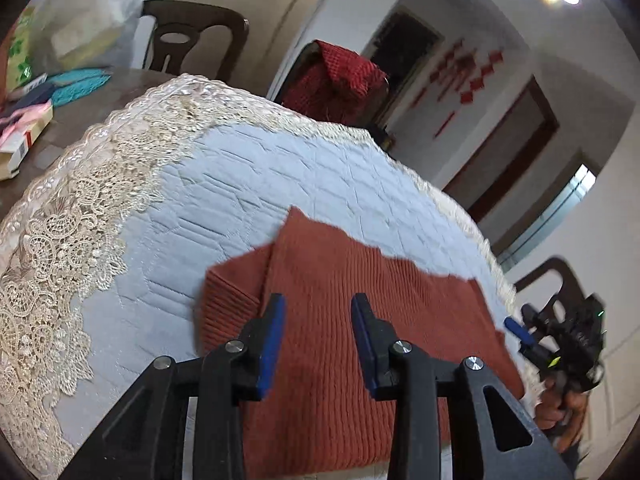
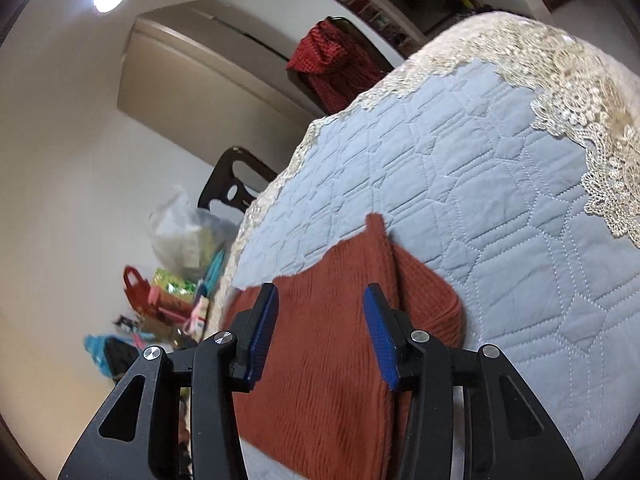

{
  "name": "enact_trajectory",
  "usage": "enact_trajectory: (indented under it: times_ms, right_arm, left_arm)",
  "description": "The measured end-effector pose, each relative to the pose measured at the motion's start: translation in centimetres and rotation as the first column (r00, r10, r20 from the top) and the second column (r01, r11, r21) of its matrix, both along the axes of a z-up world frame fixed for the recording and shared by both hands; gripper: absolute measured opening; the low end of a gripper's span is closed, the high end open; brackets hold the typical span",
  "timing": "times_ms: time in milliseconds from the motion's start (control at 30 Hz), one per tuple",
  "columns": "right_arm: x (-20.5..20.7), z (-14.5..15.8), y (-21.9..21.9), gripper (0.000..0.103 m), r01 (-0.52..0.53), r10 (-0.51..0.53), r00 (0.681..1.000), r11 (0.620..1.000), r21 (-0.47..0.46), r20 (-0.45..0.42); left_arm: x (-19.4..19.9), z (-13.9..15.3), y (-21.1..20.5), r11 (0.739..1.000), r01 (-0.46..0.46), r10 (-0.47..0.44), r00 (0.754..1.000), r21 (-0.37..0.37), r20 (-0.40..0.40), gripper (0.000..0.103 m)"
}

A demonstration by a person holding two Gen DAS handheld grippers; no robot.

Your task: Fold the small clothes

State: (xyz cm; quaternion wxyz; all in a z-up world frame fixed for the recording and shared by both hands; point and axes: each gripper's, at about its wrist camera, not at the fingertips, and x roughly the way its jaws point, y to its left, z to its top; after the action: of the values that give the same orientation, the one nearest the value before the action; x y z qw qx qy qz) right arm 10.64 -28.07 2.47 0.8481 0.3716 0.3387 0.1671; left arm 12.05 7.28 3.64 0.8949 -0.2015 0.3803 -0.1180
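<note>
A rust-red ribbed knit garment (image 1: 340, 320) lies flat on the blue quilted table cover (image 1: 240, 184), with one sleeve folded in at its left side. My left gripper (image 1: 318, 308) is open and empty, just above the garment's near part. My right gripper (image 2: 320, 300) is open and empty over the same garment (image 2: 332, 340), near its edge. The right gripper also shows in the left wrist view (image 1: 520, 330) at the garment's right edge, held by a hand.
The cover (image 2: 500, 200) has a cream lace border (image 1: 60, 248). Boxes and teal items (image 1: 76, 82) lie on the bare table at far left. Dark chairs (image 1: 192, 36) stand around; one carries a red cloth (image 1: 336, 80). Bags (image 2: 180, 240) sit beside the table.
</note>
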Motion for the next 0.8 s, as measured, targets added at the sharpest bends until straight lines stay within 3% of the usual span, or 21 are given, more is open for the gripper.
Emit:
enact_trajectory:
  times_ms: [100,200,267,300,433,567,633,700,800]
  right_arm:
    - [-1.1,0.2,1.1,0.045,-0.032,0.032,0.999,0.997,-0.071,0.007]
    - [-1.9,-0.7,1.6,0.045,-0.048,0.043,0.998,0.984,-0.171,-0.035]
    - [-2.2,-1.6,1.3,0.029,-0.028,0.013,0.998,0.971,-0.236,-0.063]
    - [-2.5,-1.4,1.2,0.027,-0.017,-0.001,0.998,0.965,-0.261,-0.067]
    - [-4.0,0.7,3.0,0.027,-0.001,-0.006,1.0,0.929,-0.37,-0.017]
    - [-4.9,1.2,7.9,0.027,-0.101,0.116,0.993,0.896,-0.432,0.01]
    - [-5.0,0.2,9.5,0.027,-0.153,0.166,0.986,0.883,-0.445,-0.01]
    - [-4.7,-1.3,10.3,0.027,-0.182,0.177,0.983,0.861,-0.474,-0.056]
    - [-5.4,-1.1,9.2,0.026,-0.159,0.16,0.986,0.876,-0.456,-0.038]
  left_arm:
    - [-0.5,-0.6,-1.0,0.999,0.045,-0.045,0.999,0.014,-0.011,0.037]
    - [-0.9,-2.2,-1.9,0.994,0.059,-0.055,0.998,0.097,-0.04,0.036]
    - [-1.5,-2.1,-2.2,0.991,0.059,-0.057,0.998,0.123,-0.025,0.036]
    - [-2.0,-1.7,-2.4,0.989,0.063,-0.061,0.998,0.137,-0.022,0.037]
    - [-3.8,0.0,-5.2,0.979,0.125,-0.132,0.991,0.16,0.03,0.037]
    - [-5.0,0.2,-9.8,0.952,0.233,-0.247,0.968,0.198,0.052,0.037]
    - [-4.8,-1.4,-11.8,0.935,0.276,-0.283,0.959,0.224,0.0,0.037]
    - [-4.9,-2.2,-12.6,0.924,0.265,-0.279,0.96,0.276,0.013,0.037]
    - [-5.1,-1.3,-12.1,0.926,0.262,-0.275,0.962,0.272,0.01,0.037]
